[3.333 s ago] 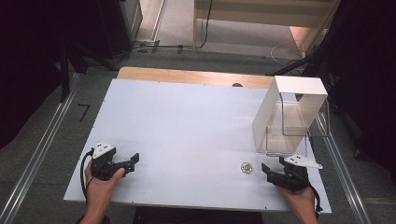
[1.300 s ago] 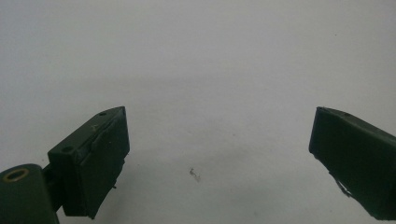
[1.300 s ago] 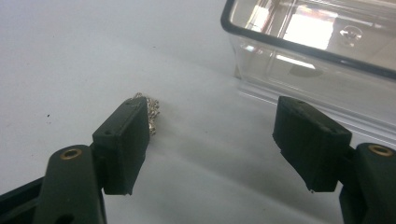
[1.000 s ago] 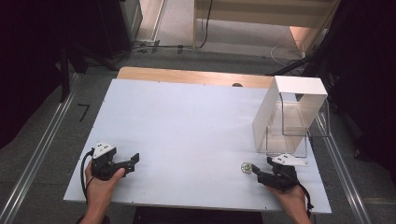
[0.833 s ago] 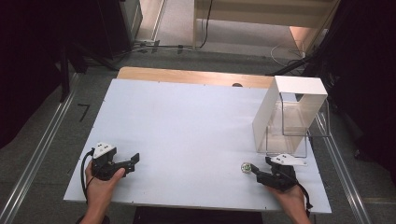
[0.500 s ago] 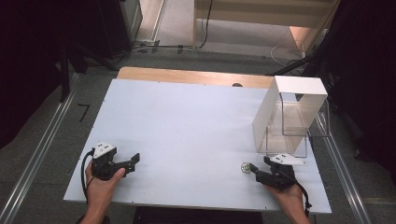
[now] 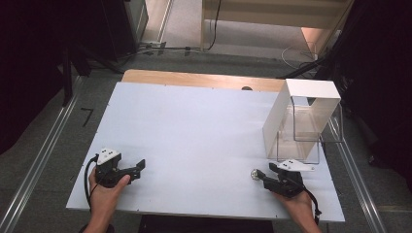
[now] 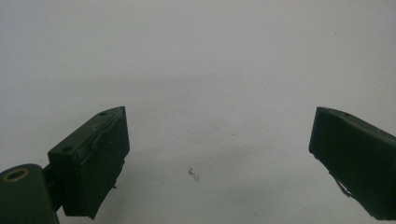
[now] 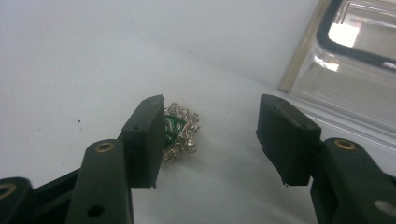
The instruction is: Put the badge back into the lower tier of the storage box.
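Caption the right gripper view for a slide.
Open right gripper at a green-and-silver jewelled brooch on the white table, clear box behind.

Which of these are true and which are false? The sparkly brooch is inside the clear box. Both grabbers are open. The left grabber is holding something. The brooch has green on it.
1. The brooch is inside the clear box: false. It lies on the white table, outside the box.
2. Both grabbers are open: true. The left gripper and right gripper each have jaws spread apart.
3. The left gripper holds something: false. Only bare table lies between its jaws.
4. The brooch has green on it: true, with sparkly silver edging.
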A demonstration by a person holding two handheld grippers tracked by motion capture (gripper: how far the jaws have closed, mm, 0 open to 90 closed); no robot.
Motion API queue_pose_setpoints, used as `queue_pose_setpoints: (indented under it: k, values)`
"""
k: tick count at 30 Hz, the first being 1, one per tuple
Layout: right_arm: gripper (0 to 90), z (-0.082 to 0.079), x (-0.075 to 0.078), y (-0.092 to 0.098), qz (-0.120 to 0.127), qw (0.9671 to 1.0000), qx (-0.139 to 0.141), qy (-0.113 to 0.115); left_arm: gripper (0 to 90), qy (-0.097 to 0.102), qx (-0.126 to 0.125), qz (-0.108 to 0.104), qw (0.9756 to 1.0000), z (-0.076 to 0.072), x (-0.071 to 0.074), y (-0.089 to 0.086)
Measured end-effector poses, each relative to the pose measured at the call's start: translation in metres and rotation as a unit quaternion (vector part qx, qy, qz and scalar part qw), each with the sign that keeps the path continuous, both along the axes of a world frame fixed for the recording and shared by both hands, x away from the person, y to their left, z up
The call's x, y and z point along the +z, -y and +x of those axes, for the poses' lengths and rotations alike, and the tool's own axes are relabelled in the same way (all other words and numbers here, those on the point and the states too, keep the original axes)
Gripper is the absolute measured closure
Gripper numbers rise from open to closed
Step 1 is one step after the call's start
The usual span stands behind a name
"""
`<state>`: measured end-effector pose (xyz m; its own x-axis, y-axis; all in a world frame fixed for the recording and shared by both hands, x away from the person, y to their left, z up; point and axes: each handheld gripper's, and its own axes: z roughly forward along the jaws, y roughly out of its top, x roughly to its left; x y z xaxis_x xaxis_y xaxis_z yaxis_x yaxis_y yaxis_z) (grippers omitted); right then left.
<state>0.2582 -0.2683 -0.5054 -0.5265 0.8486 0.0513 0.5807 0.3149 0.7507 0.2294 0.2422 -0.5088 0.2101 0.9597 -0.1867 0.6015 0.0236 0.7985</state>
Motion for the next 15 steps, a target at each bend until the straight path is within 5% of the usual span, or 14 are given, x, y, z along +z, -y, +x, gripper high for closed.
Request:
queue_pose_setpoints:
  k: [15]
  values:
    - [51.0,-0.0011,-0.0027,-0.0023,0.008,0.9998,0.020,-0.001,5.3,0.000,0.000,0.000,1.0000,0.0000,0.0000,-0.0001]
